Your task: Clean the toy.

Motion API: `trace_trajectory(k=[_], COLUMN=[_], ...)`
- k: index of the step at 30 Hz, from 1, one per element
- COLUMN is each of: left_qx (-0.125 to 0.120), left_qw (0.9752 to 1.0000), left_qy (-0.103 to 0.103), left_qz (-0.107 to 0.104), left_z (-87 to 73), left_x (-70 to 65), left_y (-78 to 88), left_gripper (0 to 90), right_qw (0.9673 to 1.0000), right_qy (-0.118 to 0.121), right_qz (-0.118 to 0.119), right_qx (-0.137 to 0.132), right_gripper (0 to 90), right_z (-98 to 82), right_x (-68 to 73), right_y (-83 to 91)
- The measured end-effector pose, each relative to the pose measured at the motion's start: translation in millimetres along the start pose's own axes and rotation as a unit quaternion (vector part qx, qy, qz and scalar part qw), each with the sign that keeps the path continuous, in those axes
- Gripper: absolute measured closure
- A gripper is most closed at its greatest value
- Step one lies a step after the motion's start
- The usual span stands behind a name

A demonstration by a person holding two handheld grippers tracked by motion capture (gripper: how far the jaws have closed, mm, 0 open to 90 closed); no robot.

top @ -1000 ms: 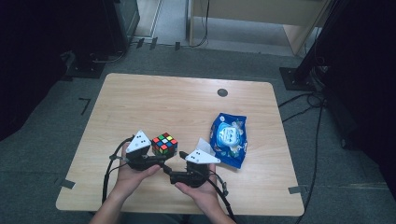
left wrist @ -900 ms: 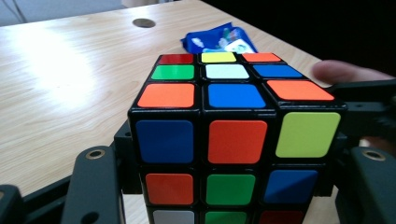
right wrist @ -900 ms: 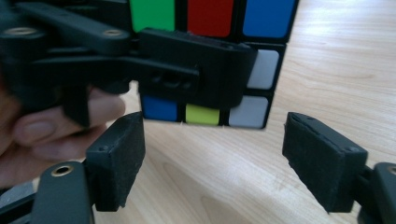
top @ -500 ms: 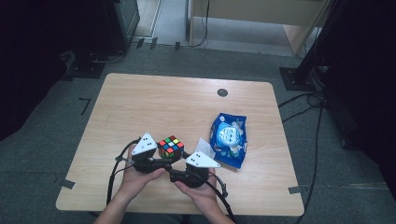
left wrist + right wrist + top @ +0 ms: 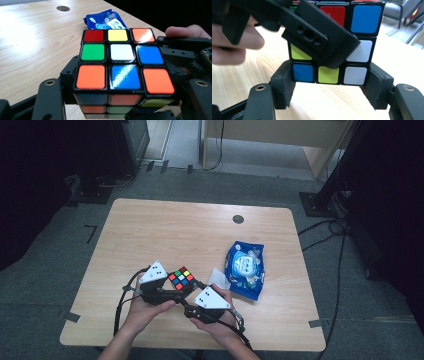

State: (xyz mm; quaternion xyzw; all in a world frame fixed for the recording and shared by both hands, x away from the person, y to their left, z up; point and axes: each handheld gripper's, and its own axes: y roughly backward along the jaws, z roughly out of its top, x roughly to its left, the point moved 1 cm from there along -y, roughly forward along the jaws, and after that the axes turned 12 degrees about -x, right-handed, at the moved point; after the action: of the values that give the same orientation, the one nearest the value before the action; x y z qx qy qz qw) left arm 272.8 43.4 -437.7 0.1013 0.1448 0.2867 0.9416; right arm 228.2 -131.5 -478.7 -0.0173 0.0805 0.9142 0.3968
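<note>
Cube puzzle, black-framed with coloured stickers (image 5: 181, 279), held just above near edge of pale wooden table (image 5: 165, 235), between both hands. Left gripper (image 5: 176, 292) clamped on cube's sides, jaws tight against it; red, yellow, orange row on top in left gripper view. Right gripper (image 5: 329, 87) narrowed a little just now, pads bracketing cube's bottom layer, right pad with slight gap. Blue plastic wipes pack (image 5: 245, 269) lies near, off to right; small dark round hole (image 5: 238, 219) at far edge.
</note>
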Motion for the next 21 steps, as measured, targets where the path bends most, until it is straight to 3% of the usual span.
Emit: trace_trajectory(k=[3, 4, 12, 16, 18, 21], left_qx=[0.009, 0.011, 0.022, 0.015, 0.004, -0.006], left_qw=[1.0000, 0.9999, 0.9998, 0.9998, 0.9998, 0.9998], left_qy=[-0.004, -0.005, 0.001, -0.009, -0.002, 0.011], left_qz=[-0.002, -0.003, -0.002, 0.011, 0.019, 0.014], left_z=[0.1, -0.1, -1.5, -1.3, -0.7, -0.1], left_x=[0.1, 0.1, 0.5, -0.9, 0.9, 4.3], left_y=[-0.3, -0.4, -2.6, -1.9, 0.0, 2.2], left_gripper=[33.2, 33.3, 33.6, 34.1, 34.1, 34.1], right_qw=[0.9997, 0.9989, 0.9971, 0.9986, 0.9993, 0.9996], right_qy=[0.025, 0.046, 0.075, 0.051, 0.034, -0.014], right_qz=[-0.002, -0.001, 0.005, 0.010, 0.009, 0.009], right_qx=[0.002, 0.005, 0.010, 0.011, 0.014, 0.023], right_gripper=[33.9, 33.9, 33.9, 33.3, 32.3, 32.2], right_z=[-0.7, -1.6, -4.2, -5.6, -6.7, -9.8], right_x=[0.7, 0.5, -2.1, -3.6, -6.6, -12.4], right_y=[0.6, 1.1, 3.0, 1.0, -0.1, -0.8])
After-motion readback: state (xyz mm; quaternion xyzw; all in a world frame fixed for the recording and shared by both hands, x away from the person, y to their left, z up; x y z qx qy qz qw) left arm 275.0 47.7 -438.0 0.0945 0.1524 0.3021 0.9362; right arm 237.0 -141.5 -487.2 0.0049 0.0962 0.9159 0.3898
